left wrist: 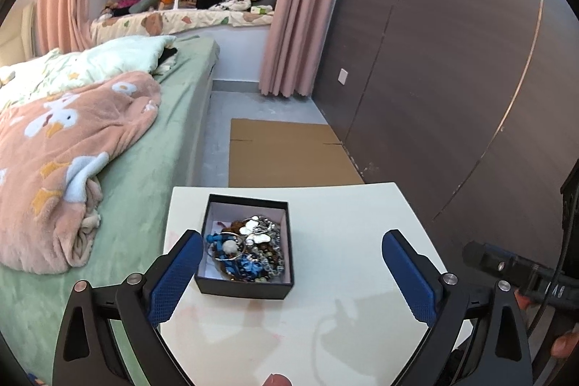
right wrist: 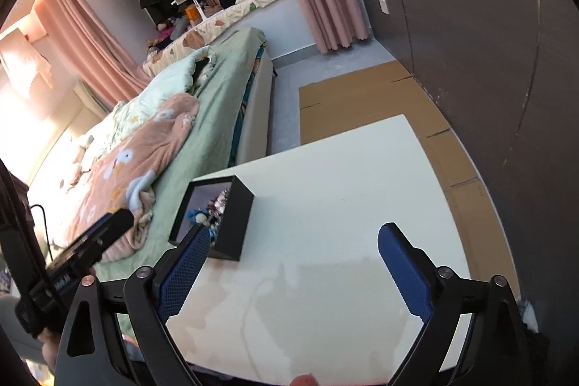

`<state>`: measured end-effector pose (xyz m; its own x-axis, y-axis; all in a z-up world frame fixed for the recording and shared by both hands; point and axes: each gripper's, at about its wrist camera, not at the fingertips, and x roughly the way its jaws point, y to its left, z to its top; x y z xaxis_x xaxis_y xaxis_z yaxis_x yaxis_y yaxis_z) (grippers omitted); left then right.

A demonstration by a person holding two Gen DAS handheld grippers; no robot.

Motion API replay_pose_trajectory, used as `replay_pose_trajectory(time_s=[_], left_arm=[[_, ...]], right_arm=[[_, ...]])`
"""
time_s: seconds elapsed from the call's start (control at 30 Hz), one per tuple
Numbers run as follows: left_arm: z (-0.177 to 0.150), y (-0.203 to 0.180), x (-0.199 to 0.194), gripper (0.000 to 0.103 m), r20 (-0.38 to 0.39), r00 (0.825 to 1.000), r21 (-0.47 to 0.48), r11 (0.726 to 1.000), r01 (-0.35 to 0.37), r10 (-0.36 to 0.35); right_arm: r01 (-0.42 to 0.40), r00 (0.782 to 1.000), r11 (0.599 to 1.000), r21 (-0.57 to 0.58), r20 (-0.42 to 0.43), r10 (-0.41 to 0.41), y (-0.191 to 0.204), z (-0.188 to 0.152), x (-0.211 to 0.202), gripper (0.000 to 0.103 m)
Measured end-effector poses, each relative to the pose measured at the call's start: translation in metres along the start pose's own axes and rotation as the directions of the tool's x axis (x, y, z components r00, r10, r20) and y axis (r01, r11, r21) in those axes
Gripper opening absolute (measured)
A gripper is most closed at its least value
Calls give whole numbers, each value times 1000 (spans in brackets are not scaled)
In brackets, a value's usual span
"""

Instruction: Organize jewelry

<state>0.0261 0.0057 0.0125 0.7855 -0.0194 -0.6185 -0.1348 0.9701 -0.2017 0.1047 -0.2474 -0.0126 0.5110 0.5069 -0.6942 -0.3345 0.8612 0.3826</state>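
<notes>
A small black box (left wrist: 249, 288) with a pale lining stands on the white table (left wrist: 343, 216). It holds a tangle of jewelry (left wrist: 249, 248): bead strings, blue pieces, a silver butterfly piece and a ring. My left gripper (left wrist: 293, 255) is open and empty, just above the table, with the box between its blue pads and close to the left pad (left wrist: 177, 274). In the right wrist view the box (right wrist: 231, 223) is to the left, some jewelry (right wrist: 217, 201) showing inside. My right gripper (right wrist: 293, 252) is open and empty over bare table (right wrist: 343, 176).
A bed with a green sheet (left wrist: 152, 147) and a pink blanket (left wrist: 65, 161) lies against the table's left edge. Flat cardboard (left wrist: 286, 154) lies on the floor beyond the table. A dark wardrobe wall (left wrist: 452, 89) runs along the right.
</notes>
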Motion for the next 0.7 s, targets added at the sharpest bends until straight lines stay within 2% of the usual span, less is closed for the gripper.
replay_pose_trajectory(time_s=[0.1, 0.2, 0.7], left_arm=[[-5, -9, -2, 103, 20, 1000, 27, 1000, -10, 9], [-9, -15, -2, 103, 10, 1000, 41, 999, -3, 2], [-16, -23, -14, 103, 33, 999, 32, 999, 9, -10]], right_arm=[[29, 1000, 999, -19, 5, -29, 1, -9, -6, 96], [39, 999, 999, -28, 13, -39, 0, -13, -12, 102], [34, 999, 999, -39, 30, -33, 0, -23, -29, 103]])
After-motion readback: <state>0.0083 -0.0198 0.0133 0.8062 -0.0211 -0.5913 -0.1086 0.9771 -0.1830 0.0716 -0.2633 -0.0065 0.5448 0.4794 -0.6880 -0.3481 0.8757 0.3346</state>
